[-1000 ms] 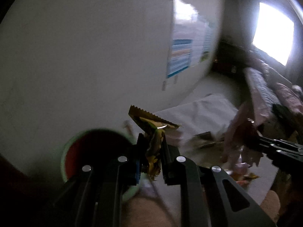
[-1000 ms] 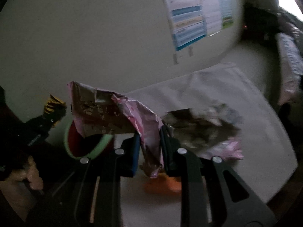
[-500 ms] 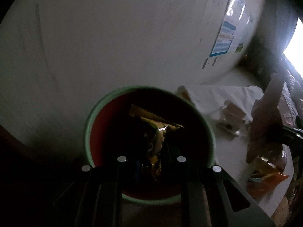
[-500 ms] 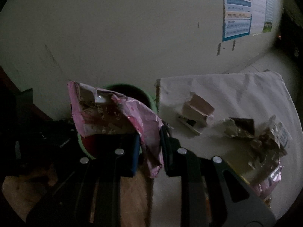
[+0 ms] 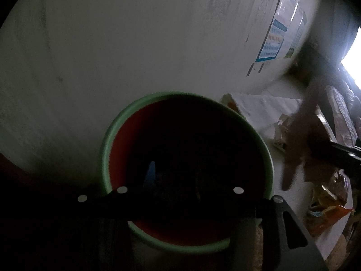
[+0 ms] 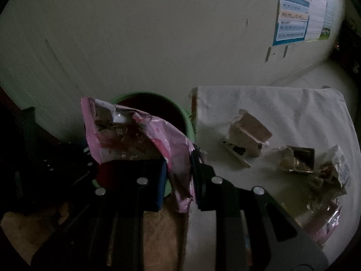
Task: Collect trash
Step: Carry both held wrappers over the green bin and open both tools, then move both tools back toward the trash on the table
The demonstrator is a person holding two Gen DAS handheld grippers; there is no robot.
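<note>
Right tongs (image 6: 179, 169) pinch one pink wrapper (image 6: 135, 135) (left tongs (image 5: 178, 180) spread over one bin (image 5: 106, 158)).

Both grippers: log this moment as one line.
left gripper: open over bin | right gripper: shut on pink wrapper | table: wrappers remain

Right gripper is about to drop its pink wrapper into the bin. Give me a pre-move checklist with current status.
1. Grip on load: ok. The right gripper is clamped on the pink wrapper.
2. Position over target: not ok. The wrapper hangs beside the near rim of the green-rimmed bin, not over its mouth.
3. Bin mouth free: not ok. The left gripper sits wide open just above the opening.
4. Left gripper unloaded: ok. Nothing shows between its fingers.
5. Room inside the bin: cannot tell. Its interior is too dark.
6. Trash left afterwards: not ok. A torn carton and crumpled wrappers lie on the white cloth.
</note>
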